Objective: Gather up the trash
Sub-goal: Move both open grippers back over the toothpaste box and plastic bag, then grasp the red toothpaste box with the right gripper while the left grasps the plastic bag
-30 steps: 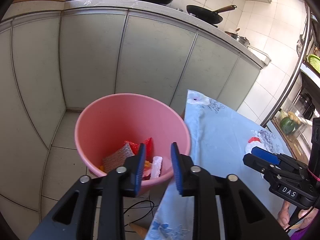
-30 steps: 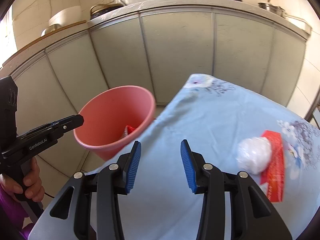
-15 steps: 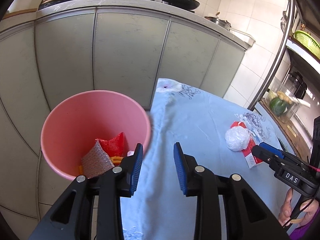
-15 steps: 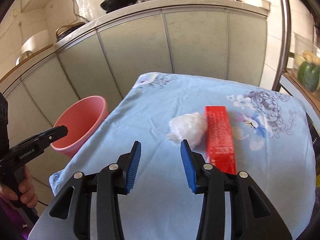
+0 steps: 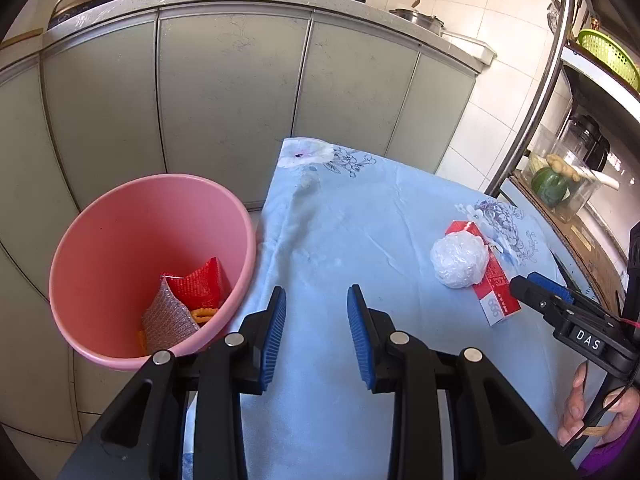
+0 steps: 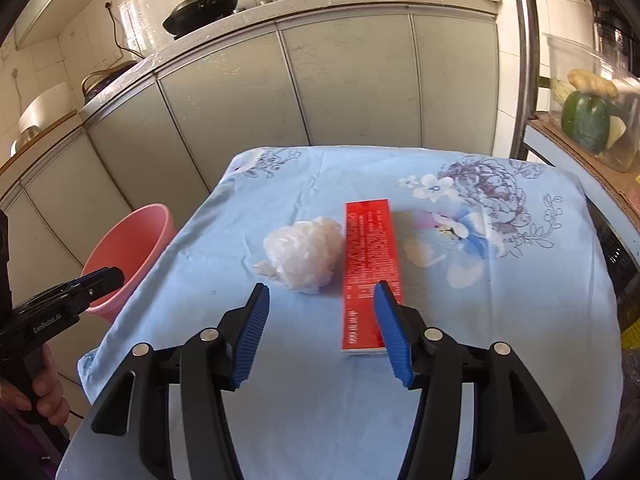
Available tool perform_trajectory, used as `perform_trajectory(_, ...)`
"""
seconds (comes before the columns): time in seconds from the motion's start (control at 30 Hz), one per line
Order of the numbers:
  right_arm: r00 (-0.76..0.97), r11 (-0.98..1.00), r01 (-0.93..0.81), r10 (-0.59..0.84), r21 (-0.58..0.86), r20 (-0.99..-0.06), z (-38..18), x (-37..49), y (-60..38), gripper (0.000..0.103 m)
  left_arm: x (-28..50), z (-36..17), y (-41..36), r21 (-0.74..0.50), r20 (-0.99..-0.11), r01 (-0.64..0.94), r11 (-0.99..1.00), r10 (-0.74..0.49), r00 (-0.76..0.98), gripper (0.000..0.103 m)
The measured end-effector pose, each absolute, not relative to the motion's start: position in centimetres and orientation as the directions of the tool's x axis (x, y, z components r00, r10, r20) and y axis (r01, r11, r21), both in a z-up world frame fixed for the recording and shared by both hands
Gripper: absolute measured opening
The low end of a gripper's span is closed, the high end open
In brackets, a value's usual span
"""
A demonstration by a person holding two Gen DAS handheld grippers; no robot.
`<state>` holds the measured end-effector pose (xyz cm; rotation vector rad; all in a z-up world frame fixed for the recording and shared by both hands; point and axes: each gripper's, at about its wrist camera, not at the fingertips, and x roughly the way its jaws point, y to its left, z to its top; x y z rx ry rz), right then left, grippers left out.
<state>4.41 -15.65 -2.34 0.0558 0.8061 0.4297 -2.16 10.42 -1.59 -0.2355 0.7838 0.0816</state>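
While your right gripper (image 6: 318, 312) hovers over the blue cloth (image 6: 500, 320), its jaws have just been opening and hold nothing. The plastic wad (image 6: 304, 254) lies just ahead of it, slightly left of the gap, touching the red box (image 6: 370, 256), whose near end runs under your right finger. Your left gripper (image 5: 316, 318) stands part open and empty, above the cloth's left side, with the pink bin (image 5: 120, 240) just to its left off the worktop edge. Red wrappers (image 5: 198, 284) and a mesh scrap (image 5: 166, 318) lie in the bin.
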Motion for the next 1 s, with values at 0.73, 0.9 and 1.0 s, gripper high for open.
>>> perform_trajectory(0.73,0.517,0.948,-0.281,0.283,0.152,-0.808,-6.4,8.3,-15.5,0.061,-0.6,-1.9,9.5,-0.224,-0.721,-0.109,0.968,-0.09,0.687,0.031)
perform_trajectory(0.9,0.527,0.951,-0.265,0.282,0.16,-0.802,-6.7,8.1,-15.6,0.053,1.0,-0.9,7.2,-0.241,-0.708,-0.043,0.97,-0.145,0.692,0.033)
perform_trajectory(1.0,0.539,0.956,-0.242,0.275,0.167,-0.796,-6.6,7.9,-16.3,0.041,1.9,-0.3,5.3,-0.239,-0.699,0.003,0.971,-0.174,0.694,0.039)
